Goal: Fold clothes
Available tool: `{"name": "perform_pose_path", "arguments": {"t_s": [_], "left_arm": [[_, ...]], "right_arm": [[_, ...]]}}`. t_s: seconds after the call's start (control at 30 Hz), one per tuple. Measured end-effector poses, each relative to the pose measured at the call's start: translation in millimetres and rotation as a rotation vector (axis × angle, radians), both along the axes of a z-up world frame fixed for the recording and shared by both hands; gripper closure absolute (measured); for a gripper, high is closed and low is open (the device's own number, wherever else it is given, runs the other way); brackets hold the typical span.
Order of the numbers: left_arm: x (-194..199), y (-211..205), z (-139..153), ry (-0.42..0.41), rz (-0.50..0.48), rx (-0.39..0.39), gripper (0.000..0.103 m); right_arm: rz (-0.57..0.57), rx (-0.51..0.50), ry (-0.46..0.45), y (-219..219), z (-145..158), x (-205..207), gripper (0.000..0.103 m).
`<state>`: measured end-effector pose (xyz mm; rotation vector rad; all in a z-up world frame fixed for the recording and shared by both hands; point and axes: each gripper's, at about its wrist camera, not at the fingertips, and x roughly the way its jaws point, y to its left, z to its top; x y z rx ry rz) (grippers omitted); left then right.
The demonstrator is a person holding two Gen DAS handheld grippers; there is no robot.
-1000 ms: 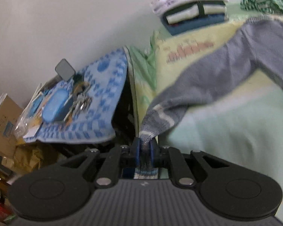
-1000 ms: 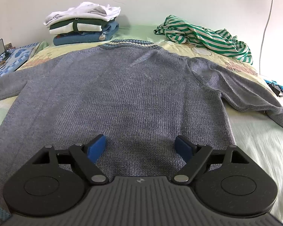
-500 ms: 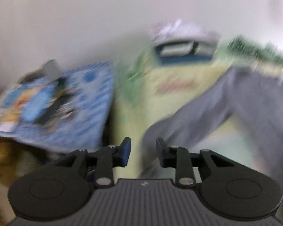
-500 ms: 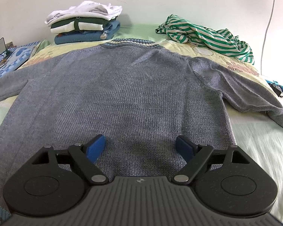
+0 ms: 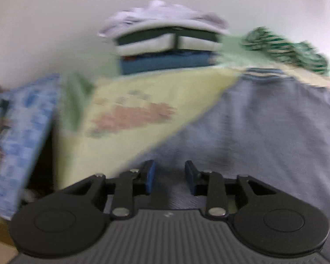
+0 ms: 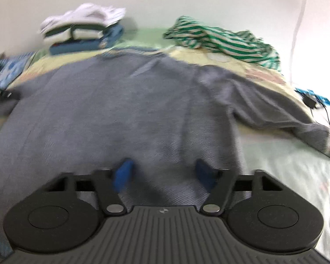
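Left wrist view, heavily blurred: the left gripper (image 5: pixel 169 176) stands over the grey knitted sweater (image 5: pixel 264 132), its blue-padded jaws a narrow gap apart and just now closing a little. Nothing is clamped between the pads; grey knit shows behind the gap, and whether the pads touch it cannot be told. The sweater lies spread on the bed with a pale yellow and green printed sheet (image 5: pixel 143 101), its striped collar toward the far wall. Beyond the collar sits a stack of folded clothes (image 5: pixel 167 44), white on top, dark green and white in the middle, blue at the bottom. To the right of the stack lies a crumpled green-and-white striped garment (image 5: pixel 286 48). At the left edge a blue patterned cloth (image 5: pixel 22 132) covers a lower surface beside the bed.

Right wrist view, also blurred: the right gripper (image 6: pixel 162 173) hangs above the lower middle of the sweater (image 6: pixel 121 110), jaws about half apart and just now closing from wide. No cloth is pinched between the blue pads (image 6: pixel 122 173); the knit lies flat beneath them. The right sleeve (image 6: pixel 286 118) trails toward the right bed edge. The folded stack (image 6: pixel 81 33) sits at the far left, the striped garment (image 6: pixel 222 39) at the far right, near a black cable (image 6: pixel 319 107).
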<state>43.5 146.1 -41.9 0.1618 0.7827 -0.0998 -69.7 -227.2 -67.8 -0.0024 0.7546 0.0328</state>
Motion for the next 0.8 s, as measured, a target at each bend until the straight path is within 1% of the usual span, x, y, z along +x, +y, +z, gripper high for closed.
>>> {"name": "perform_pose_path", "arguments": {"t_s": [0.03,0.07,0.1,0.13,0.17,0.23,0.3,0.4,0.47,0.5,0.57,0.6,0.63,0.67,0.7,0.73,0.77,0.8], "left_arm": [[0.7,-2.0,5.7,-0.014,0.009,0.011,0.082],[1.1,-4.6,12.4,-0.026,0.007,-0.007,0.082],[1.7,-10.6,20.0,-0.032,-0.018,-0.068,0.081],[3.5,-23.1,25.1,-0.039,-0.048,-0.111,0.08],[5.1,-39.6,27.8,-0.051,-0.076,-0.126,0.074],[10.4,-78.3,23.6,-0.065,-0.115,-0.139,0.073],[20.2,-107.9,12.1,-0.052,-0.114,-0.149,0.07],[39.8,-131.7,-6.7,-0.047,-0.062,-0.104,0.071],[51.4,-130.5,-16.3,-0.047,-0.009,-0.067,0.071],[55.4,-127.8,-19.9,-0.052,0.011,-0.053,0.071],[58.5,-121.7,-22.5,-0.078,0.019,-0.028,0.07],[59.9,-121.1,-23.3,-0.086,0.025,0.004,0.071],[60.2,-120.4,-23.9,-0.094,0.025,0.025,0.072],[60.8,-119.7,-24.0,-0.098,0.024,0.032,0.072],[61.4,-122.0,-23.2,-0.095,0.024,0.043,0.074],[61.9,-127.5,-21.7,-0.093,0.022,0.061,0.075],[61.0,-134.5,-19.1,-0.099,0.013,0.067,0.075],[59.0,-142.5,-15.7,-0.115,-0.006,0.055,0.07]], "right_arm": [[0.002,0.028,-0.013,-5.6,4.3,7.4,0.072],[0.012,0.045,-0.023,-7.1,6.1,18.9,0.074],[0.021,0.061,-0.034,-8.5,7.9,30.4,0.075],[0.03,0.078,-0.044,-9.9,9.8,41.9,0.077],[0.045,0.095,-0.051,-10.0,10.7,54.0,0.077],[0.112,0.133,-0.033,-0.2,5.3,83.7,0.078],[0.176,0.148,-0.025,9.0,-1.1,107.8,0.078],[0.236,0.144,-0.037,12.5,-9.4,137.5,0.078],[0.258,0.152,-0.045,3.8,-10.0,154.1,0.081],[0.253,0.14,-0.047,-2.9,-10.2,161.0,0.082],[0.207,0.101,-0.065,-22.7,-11.4,171.3,0.085],[0.185,0.087,-0.073,-33.3,-12.2,176.1,0.089],[0.167,0.096,-0.078,-47.0,-13.6,179.6,0.103],[0.152,0.117,-0.08,-60.6,-14.9,182.9,0.103],[0.15,0.179,-0.067,-72.8,-15.1,186.0,0.103],[0.14,0.215,-0.053,-78.3,-13.1,187.3,0.103],[0.136,0.216,-0.059,-74.7,-8.6,185.7,0.103],[0.139,0.219,-0.068,-69.9,-4.1,184.0,0.096]]}}
